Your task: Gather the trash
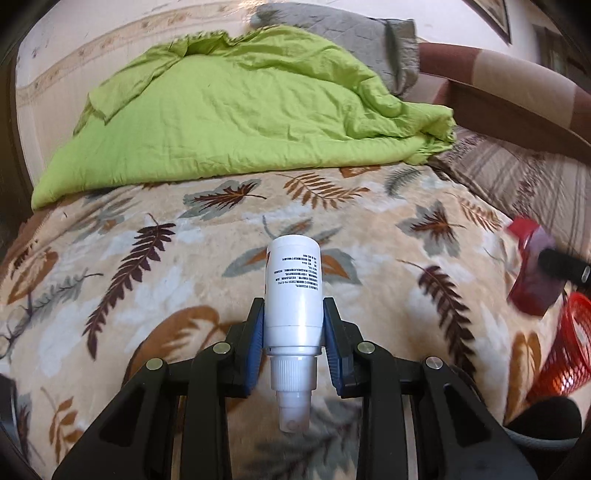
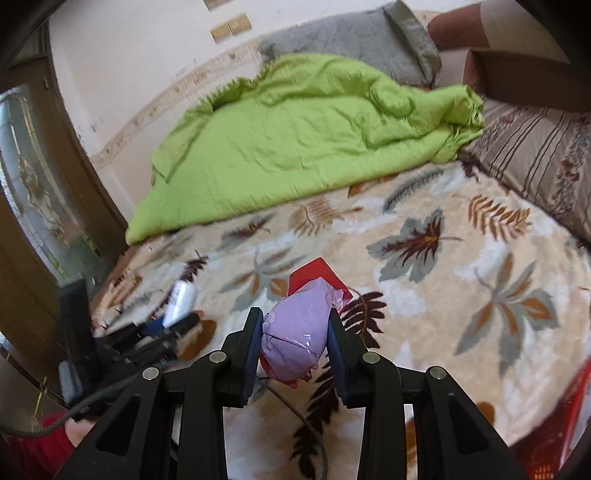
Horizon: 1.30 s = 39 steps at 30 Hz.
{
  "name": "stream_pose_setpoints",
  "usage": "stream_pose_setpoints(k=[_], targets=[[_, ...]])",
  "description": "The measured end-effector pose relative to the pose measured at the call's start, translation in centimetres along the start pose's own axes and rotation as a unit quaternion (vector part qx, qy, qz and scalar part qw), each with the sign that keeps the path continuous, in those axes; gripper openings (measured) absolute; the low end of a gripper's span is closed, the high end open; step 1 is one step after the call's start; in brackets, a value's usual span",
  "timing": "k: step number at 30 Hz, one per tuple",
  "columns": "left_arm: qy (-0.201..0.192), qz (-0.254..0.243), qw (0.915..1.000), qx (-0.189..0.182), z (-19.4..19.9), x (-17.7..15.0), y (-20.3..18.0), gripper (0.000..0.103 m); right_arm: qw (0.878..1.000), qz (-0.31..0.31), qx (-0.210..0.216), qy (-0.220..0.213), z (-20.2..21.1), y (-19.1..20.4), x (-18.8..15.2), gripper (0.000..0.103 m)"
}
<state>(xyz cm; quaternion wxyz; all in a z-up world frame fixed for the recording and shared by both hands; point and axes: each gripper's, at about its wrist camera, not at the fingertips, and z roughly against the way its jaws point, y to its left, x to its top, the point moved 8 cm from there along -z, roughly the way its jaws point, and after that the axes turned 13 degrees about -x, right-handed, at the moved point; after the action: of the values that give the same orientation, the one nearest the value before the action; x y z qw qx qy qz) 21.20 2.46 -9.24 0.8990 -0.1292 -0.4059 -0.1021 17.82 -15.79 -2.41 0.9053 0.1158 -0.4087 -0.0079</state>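
Observation:
My left gripper (image 1: 294, 314) is shut on a white spray bottle (image 1: 293, 291), held above the leaf-patterned blanket (image 1: 147, 258) with its nozzle toward the camera. The same bottle (image 2: 181, 301) and the left gripper (image 2: 162, 332) appear blurred at the left of the right wrist view. My right gripper (image 2: 294, 325) is shut on a puffy lilac and red wrapper (image 2: 299, 332). That wrapper (image 1: 532, 266) shows blurred at the right edge of the left wrist view, above a red mesh basket (image 1: 569, 347).
A crumpled green quilt (image 1: 236, 110) and a grey pillow (image 1: 340, 33) lie at the far side of the bed. A striped cushion (image 2: 535, 155) sits at the right. A dark wooden door frame (image 2: 44, 221) stands at the left. The red basket (image 2: 554, 424) is at the lower right.

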Motion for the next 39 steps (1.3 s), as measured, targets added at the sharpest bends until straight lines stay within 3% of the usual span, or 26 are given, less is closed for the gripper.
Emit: stream_pose_setpoints(k=[5,14,25,33,37,39], targets=[[-0.012,-0.013,0.9998,0.001,2.7,-0.1,-1.7,0.029,0.999,-0.005,0.010,-0.043,5.4,0.2,1.3,0.036],[-0.033,-0.039,0.9987,-0.004,5.8,0.0,-4.2,0.029,0.996,-0.004,0.015,-0.087,11.5,1.4,1.5,0.036],[-0.039,-0.049,0.9980,-0.006,6.6,0.1,-5.4,0.029,0.997,0.009,-0.010,-0.069,10.4,1.3,-0.3,0.036],[-0.036,-0.070,0.9968,-0.017,6.0,0.7,-7.3,0.029,0.997,-0.023,-0.022,-0.065,10.3,-1.6,-0.4,0.036],[-0.030,-0.092,0.9944,-0.042,5.3,1.5,-9.8,0.029,0.995,-0.048,-0.049,-0.075,11.5,-5.1,-0.2,0.036],[-0.025,-0.107,0.9907,-0.080,4.8,2.1,-12.5,0.029,0.992,-0.064,-0.072,-0.083,12.5,-7.6,-0.2,0.036]])
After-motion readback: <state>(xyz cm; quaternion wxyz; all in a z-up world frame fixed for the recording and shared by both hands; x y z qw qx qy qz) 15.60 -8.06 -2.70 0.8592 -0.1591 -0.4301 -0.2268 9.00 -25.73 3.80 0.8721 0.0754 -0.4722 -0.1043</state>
